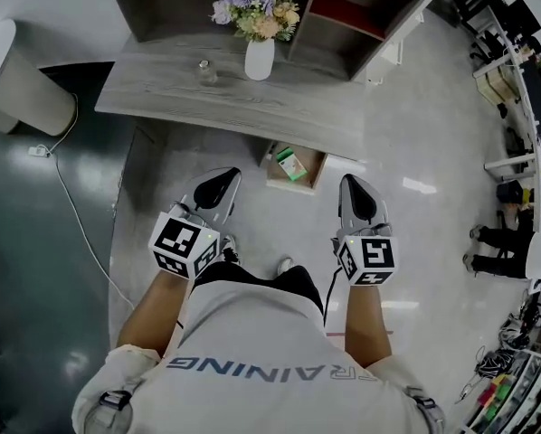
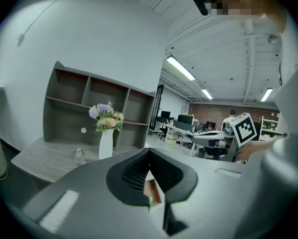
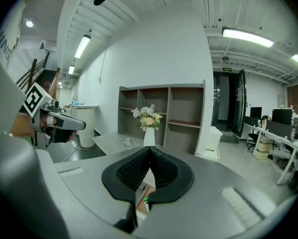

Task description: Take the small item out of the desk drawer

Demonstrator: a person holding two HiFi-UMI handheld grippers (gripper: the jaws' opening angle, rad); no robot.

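Observation:
Under the front edge of the grey desk [image 1: 225,98] a wooden drawer [image 1: 275,181] stands pulled out. A small green item [image 1: 291,164] lies inside it. My left gripper [image 1: 230,174] hangs over the floor just left of the drawer, jaws together and empty. At the drawer's right side my right gripper [image 1: 350,181] is likewise shut with nothing in it. Both point toward the desk. In the left gripper view the left gripper [image 2: 149,152] has its tips touching, and the drawer [image 2: 154,189] shows below them. The right gripper view shows the right gripper [image 3: 150,148] closed, with the green item [image 3: 145,201] beneath.
A white vase of flowers [image 1: 259,59] and a small glass bottle [image 1: 205,70] stand on the desk, with a cubby shelf [image 1: 343,16] behind. A white bin [image 1: 17,84] and a floor cable [image 1: 71,206] are at left. Office desks and a seated person's legs [image 1: 497,242] are at right.

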